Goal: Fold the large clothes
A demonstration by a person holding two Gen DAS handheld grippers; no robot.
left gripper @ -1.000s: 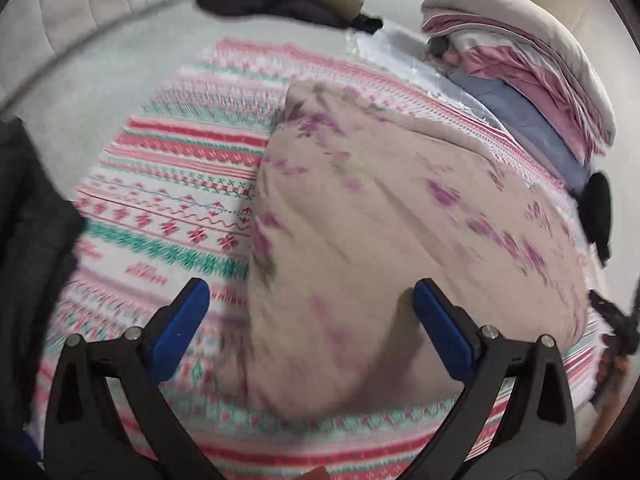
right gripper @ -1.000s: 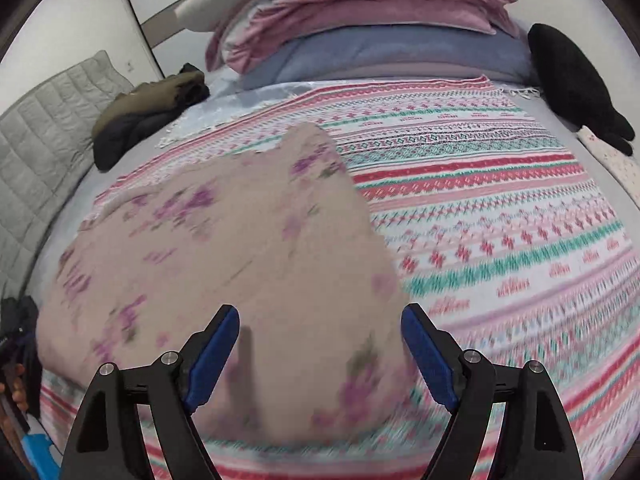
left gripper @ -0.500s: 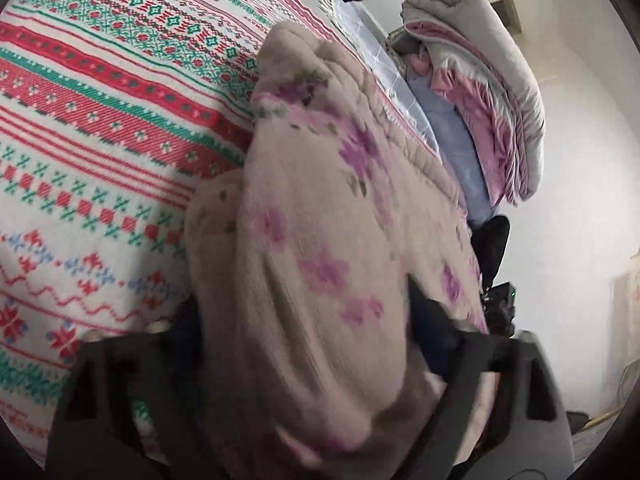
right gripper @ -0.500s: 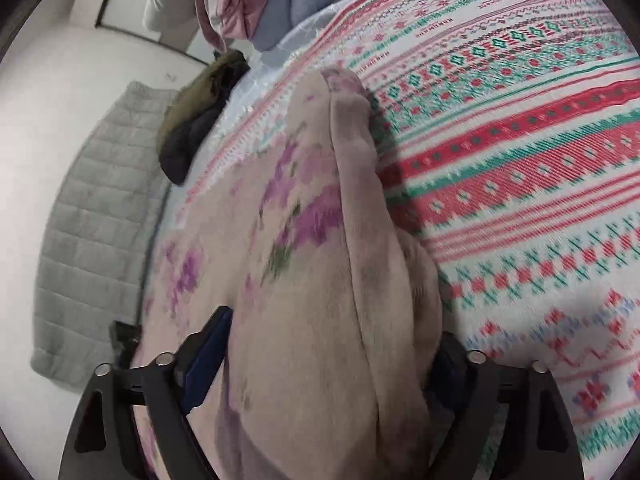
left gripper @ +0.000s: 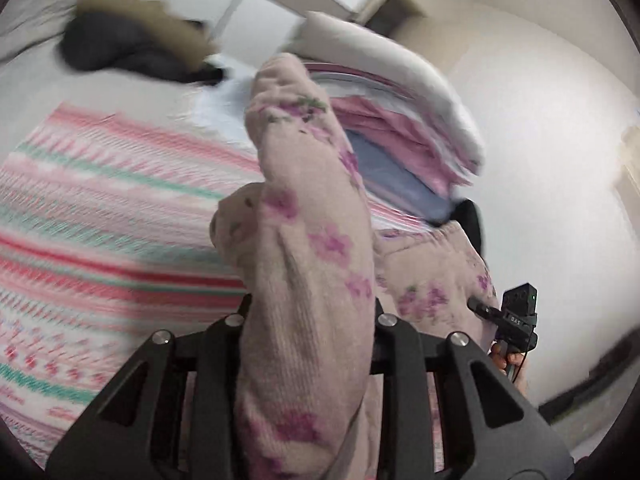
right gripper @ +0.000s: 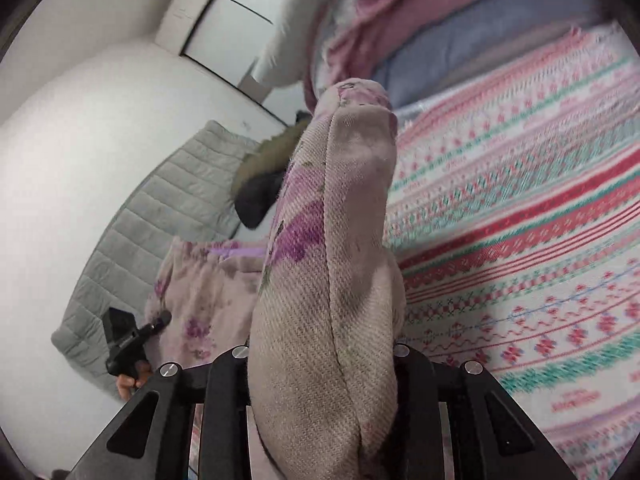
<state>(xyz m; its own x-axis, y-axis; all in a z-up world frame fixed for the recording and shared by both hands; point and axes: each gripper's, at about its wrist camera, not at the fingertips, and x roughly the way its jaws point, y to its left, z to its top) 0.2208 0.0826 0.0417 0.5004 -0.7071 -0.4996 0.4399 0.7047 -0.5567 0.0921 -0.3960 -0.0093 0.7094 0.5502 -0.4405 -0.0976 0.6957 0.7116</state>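
- The left gripper (left gripper: 310,320) has a thick bunch of the floral garment (left gripper: 316,264) between its jaws, which are closing on it; the cloth fills the gap and bulges out above and below.
- The right gripper (right gripper: 322,354) is likewise closing on another bunch of the same floral garment (right gripper: 332,280), with a seam running up the middle of the pinched fold.
- Each camera shows the other gripper off to the side, with the garment hanging slack between the two, so the piece is lifted by two edges above the striped blanket (left gripper: 100,208) that covers the bed.
- The garment looks soft and fleecy, thick-piled and limp: it will sag and drape, not hold a line, so the span between the grips needs to be kept taut for a clean fold.
- It seems fairly light for its bulk, and the nap should give the pads good friction; slipping looks unlikely, though a bunched grip may release layers unevenly.
- Best hold, I judge, is at corners or hem edges, pinching few layers rather than a wad.
- Beyond, a stack of bedding (left gripper: 400,128) sits at the head of the bed, and a dark jacket (left gripper: 132,48) lies further off.
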